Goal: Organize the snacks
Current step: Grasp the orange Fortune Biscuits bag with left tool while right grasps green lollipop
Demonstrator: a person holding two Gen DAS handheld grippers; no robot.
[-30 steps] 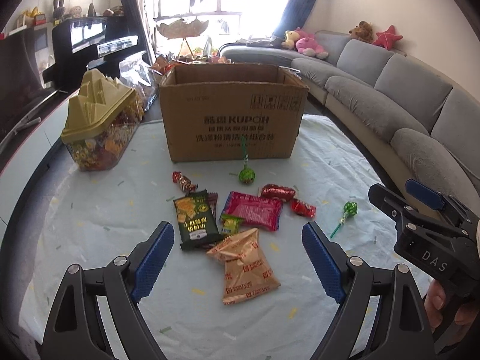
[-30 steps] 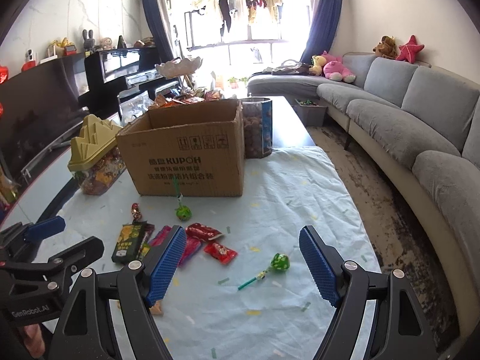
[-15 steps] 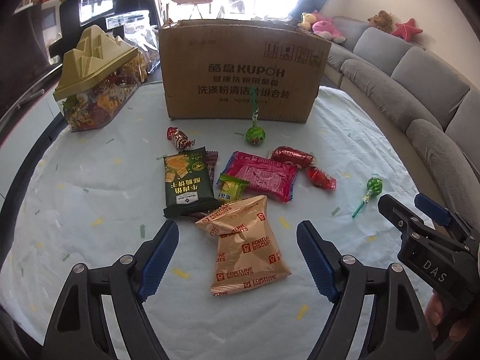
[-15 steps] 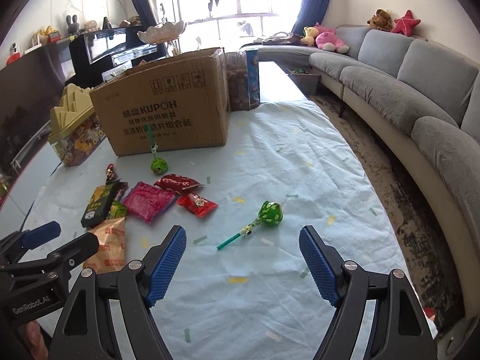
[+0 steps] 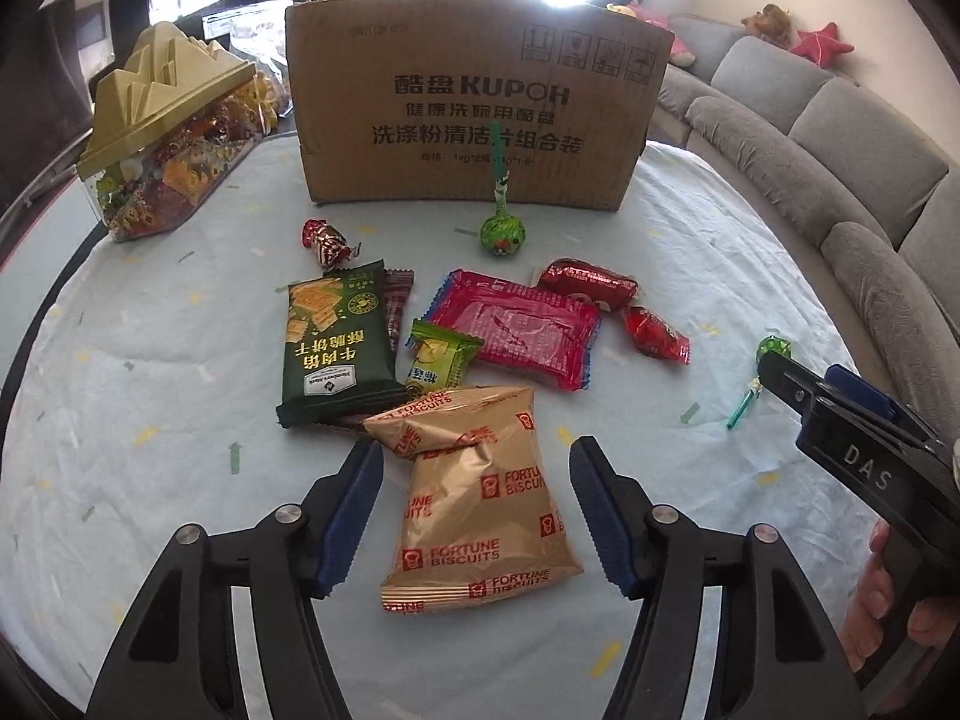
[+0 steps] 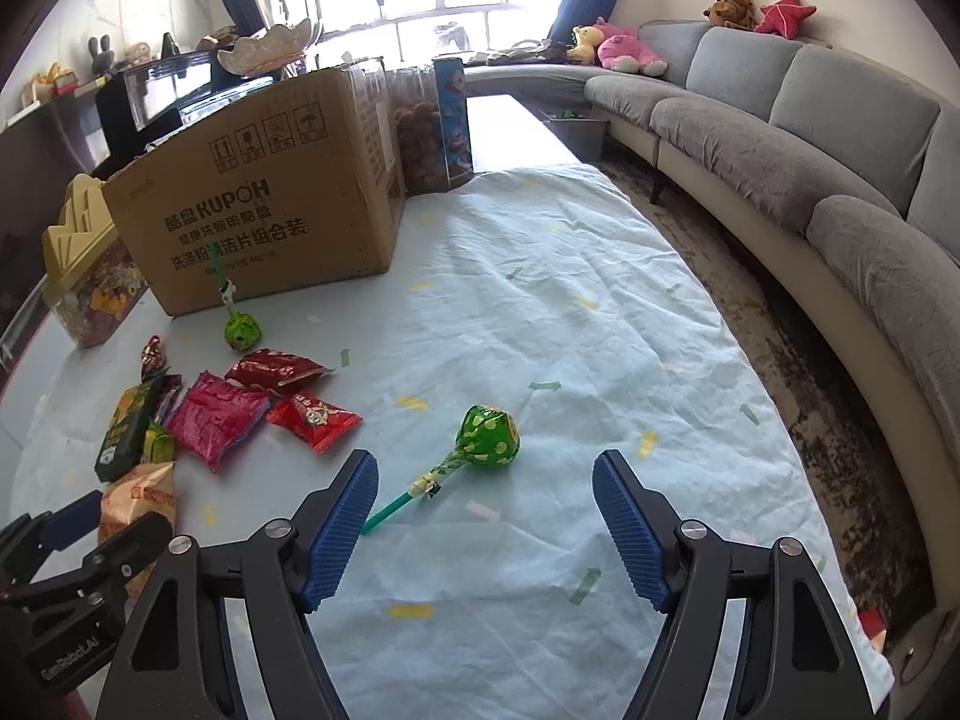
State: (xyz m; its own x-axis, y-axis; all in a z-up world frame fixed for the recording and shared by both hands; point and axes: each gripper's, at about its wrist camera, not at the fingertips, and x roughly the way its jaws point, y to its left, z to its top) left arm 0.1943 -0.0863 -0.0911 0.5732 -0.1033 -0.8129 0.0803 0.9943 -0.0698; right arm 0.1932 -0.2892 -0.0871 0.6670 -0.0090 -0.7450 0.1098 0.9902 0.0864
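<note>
A gold fortune biscuit bag [image 5: 480, 498] lies on the pale cloth between the blue pads of my left gripper [image 5: 474, 510]. Its jaws are closing, with gaps still showing on both sides of the bag. Beyond it lie a dark green cracker pack [image 5: 336, 342], a pink packet [image 5: 516, 330], red candies [image 5: 651, 333] and a green lollipop [image 5: 503, 234]. A second green lollipop [image 6: 480, 441] lies just ahead of my right gripper [image 6: 486, 525]. Those jaws are closing too, and nothing is between them. A KUPOH cardboard box [image 5: 474, 108] stands behind the snacks.
A clear candy container with a yellow-green peaked lid [image 5: 162, 138] stands left of the box. A tall snack canister [image 6: 432, 126] is behind the box. A grey curved sofa [image 6: 810, 138] runs along the right, past the table edge. A hand [image 5: 888, 606] holds the right gripper.
Both grippers have come down toward the table. The left jaws narrowed around the gold bag; the right gripper drew up to the loose lollipop and narrowed a little.
</note>
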